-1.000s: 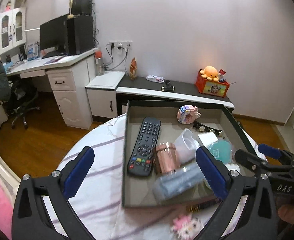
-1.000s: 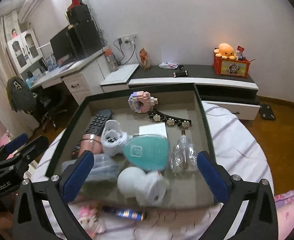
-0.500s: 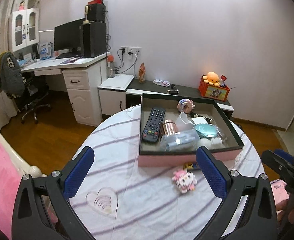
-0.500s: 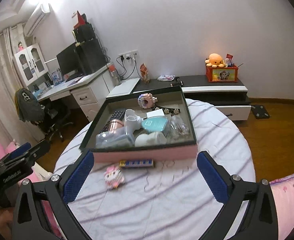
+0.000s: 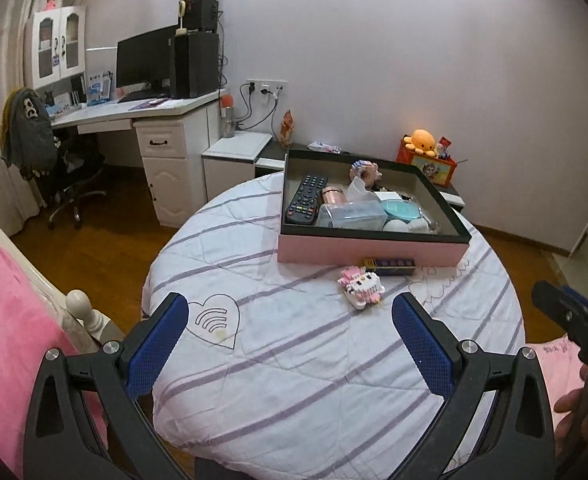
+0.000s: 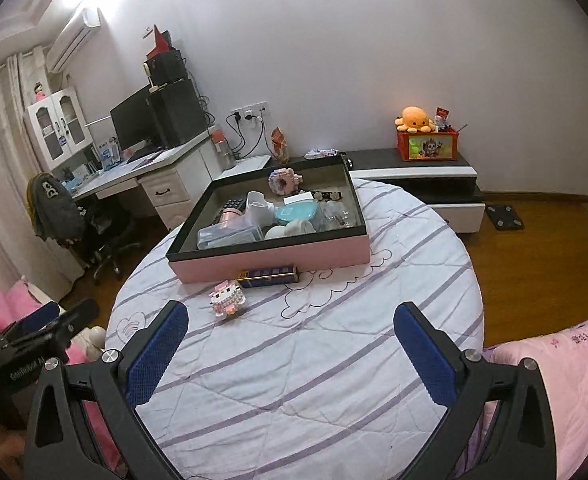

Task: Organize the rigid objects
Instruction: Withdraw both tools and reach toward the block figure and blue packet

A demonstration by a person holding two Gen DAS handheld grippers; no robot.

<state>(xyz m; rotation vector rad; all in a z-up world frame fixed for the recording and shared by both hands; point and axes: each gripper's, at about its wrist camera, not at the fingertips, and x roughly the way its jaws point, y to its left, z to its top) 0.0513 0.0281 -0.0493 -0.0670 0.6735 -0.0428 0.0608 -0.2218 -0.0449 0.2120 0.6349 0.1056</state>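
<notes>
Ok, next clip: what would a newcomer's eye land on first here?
Probably the pink box at the far side of the round, striped table, crammed with a remote, a teal case and other clutter. In front of it, still outside, lie a small pink block figure and a dark flat bar. Both sets of blue jaws gape empty in the foreground.

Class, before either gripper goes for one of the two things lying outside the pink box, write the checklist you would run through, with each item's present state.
1. Left gripper open, nothing held: ok.
2. Right gripper open, nothing held: ok.
3. Pink block figure out on the quilt, nothing on it: ok.
4. Dark flat bar free to grasp: not ok, it lies right against the pink box wall.
5. Bare floor inside the box for two more things: cannot tell, it looks crowded.
6. Grippers apart from each other: ok.
</notes>
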